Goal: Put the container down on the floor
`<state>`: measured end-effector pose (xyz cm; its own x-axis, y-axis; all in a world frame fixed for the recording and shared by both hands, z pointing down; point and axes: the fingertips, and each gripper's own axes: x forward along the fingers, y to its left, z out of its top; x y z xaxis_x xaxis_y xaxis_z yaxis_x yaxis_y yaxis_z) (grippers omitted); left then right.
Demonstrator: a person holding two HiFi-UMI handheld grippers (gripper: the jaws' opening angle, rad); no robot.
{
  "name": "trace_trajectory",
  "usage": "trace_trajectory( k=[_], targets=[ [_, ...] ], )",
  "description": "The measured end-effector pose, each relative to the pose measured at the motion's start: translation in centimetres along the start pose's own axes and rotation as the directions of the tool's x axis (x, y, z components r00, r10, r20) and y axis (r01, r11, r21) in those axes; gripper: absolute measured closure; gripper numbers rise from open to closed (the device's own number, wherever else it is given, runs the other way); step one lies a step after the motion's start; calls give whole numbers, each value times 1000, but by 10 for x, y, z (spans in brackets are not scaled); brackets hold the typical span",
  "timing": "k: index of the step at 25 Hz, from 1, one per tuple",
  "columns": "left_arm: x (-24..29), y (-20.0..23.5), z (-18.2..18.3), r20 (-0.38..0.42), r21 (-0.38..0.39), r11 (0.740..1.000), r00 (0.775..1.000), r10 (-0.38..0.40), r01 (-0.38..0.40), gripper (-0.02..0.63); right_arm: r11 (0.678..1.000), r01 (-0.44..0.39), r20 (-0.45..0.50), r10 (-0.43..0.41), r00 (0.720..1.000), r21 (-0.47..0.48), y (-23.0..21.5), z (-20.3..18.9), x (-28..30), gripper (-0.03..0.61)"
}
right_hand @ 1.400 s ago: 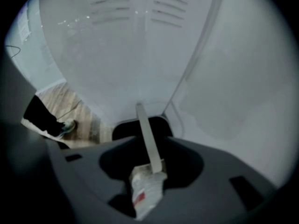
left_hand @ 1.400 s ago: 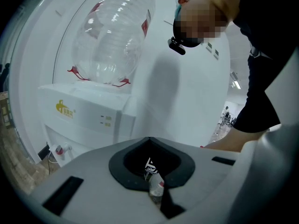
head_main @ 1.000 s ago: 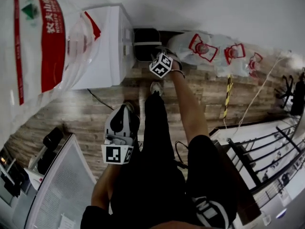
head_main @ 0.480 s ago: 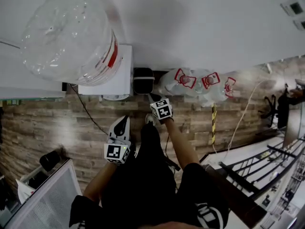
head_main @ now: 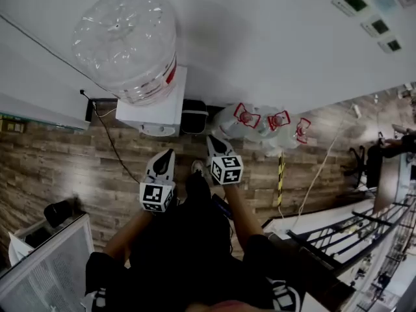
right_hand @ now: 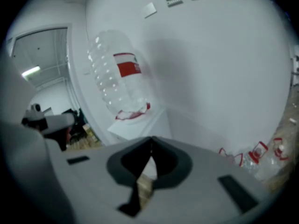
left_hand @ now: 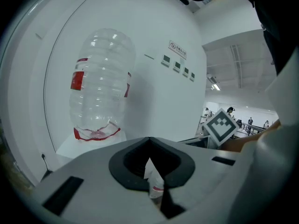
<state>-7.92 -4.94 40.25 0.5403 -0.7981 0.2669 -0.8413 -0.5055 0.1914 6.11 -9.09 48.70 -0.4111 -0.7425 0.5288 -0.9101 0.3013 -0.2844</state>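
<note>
Left gripper [head_main: 169, 155] and right gripper [head_main: 212, 140], both closed empty, could knock the eleven-o'clock bottle [head_main: 127, 44] if swung forward.

Ahead: dispenser [head_main: 156, 108], bottle [head_main: 125, 41] on top, black bin [head_main: 194, 116] beside.
Right: bottle cluster [head_main: 263, 123] on floor [head_main: 58, 168].
Left: open floor strip.

We see a white water dispenser [head_main: 156, 112] standing against the white wall [head_main: 260, 44], with a clear upturned bottle with a red label [head_main: 127, 41] on top of it. A black bin [head_main: 194, 117] sits just beside the dispenser, a black cable [head_main: 110, 142] trails on its other side, and small panels [head_main: 355, 2] dot the wall.
</note>
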Motion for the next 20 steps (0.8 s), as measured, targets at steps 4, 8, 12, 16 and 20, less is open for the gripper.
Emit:
trace_trajectory(
  k=[4,8,12,16,20],
  targets=[
    [-10,-1,6,4,-19,1000,1000,-6,6,584,998,-11,106,4,994,66,21,27,-39,545],
    [-23,2,18,29,-15,1000,1000,8,-7,584,999,-35,185,28,982,34,47,50,-71,545],
    [-32,3,34,67,4,1000,998,14,-15,584,997,-71,224,73,972,-19,79,61,-93,545],
    [-34,0,39,93,35,999,996,0,-3,584,998,-41,267,54,962,-57,92,62,-107,545],
    [-37,2,39,99,36,999,995,-4,0,584,999,-19,271,27,962,-32,96,54,-114,546]
  ],
)
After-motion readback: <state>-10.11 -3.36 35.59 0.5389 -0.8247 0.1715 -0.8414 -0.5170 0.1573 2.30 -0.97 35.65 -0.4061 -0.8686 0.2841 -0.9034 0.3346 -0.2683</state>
